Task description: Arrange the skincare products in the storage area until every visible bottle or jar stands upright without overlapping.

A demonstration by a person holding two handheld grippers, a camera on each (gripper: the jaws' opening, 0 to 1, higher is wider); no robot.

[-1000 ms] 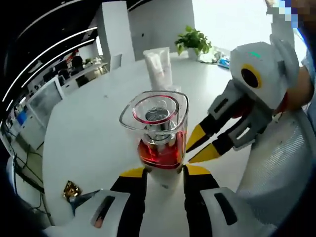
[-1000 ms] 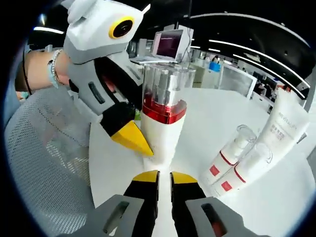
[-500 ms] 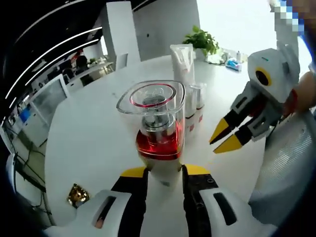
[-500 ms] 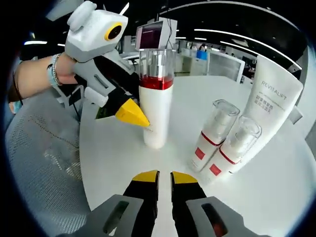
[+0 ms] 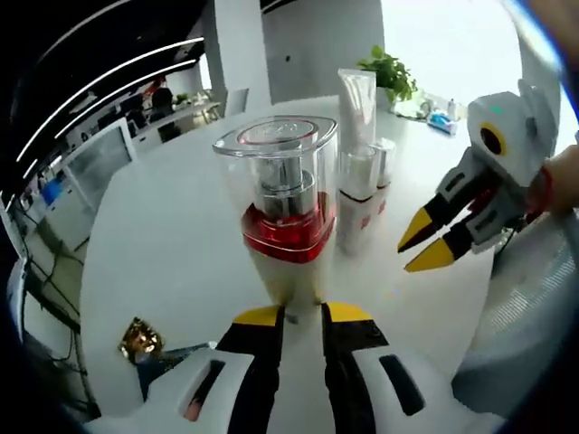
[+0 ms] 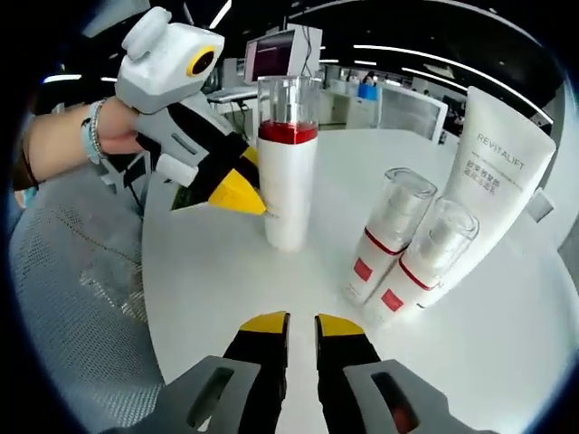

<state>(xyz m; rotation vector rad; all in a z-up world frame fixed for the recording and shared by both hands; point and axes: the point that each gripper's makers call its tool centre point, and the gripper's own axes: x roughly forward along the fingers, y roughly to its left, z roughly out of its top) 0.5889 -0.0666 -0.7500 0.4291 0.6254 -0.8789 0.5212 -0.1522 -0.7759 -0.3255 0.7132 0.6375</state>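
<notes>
- The pump bottle (image 5: 288, 212) stood upright at the centre of the left gripper view: a smooth white body, a glossy red collar, a silver pump and a clear, rounded-square plastic cap.
- The left tongs (image 5: 296, 316), black with yellow tips, rose from the bottom centre of that view and pinched the bottle's lower body between their tips.
- In the right gripper view the same bottle (image 6: 288, 163) stood left of centre, with the left tongs' yellow tip touching its side.
- The right tongs (image 6: 293, 323) at the bottom centre of the right gripper view were nearly pressed together, holding nothing; in the left gripper view they (image 5: 427, 244) hung at the right, just off the bottles.
- Two small bottles (image 6: 407, 253), white with red labels and clear domed caps, stood side by side at right of centre in the right gripper view.
- A tall white tube (image 6: 493, 172) with grey lettering stood just behind them, cap down.
- The table (image 6: 226, 280) was round, smooth and white.
- A crumpled gold wrapper (image 5: 141, 340) lay at the lower left of the left gripper view.
- A grey mesh chair (image 6: 77, 289) filled the left of the right gripper view.
- A potted plant (image 5: 392, 77) sat at the table's far edge, in an office with ceiling light strips.
</notes>
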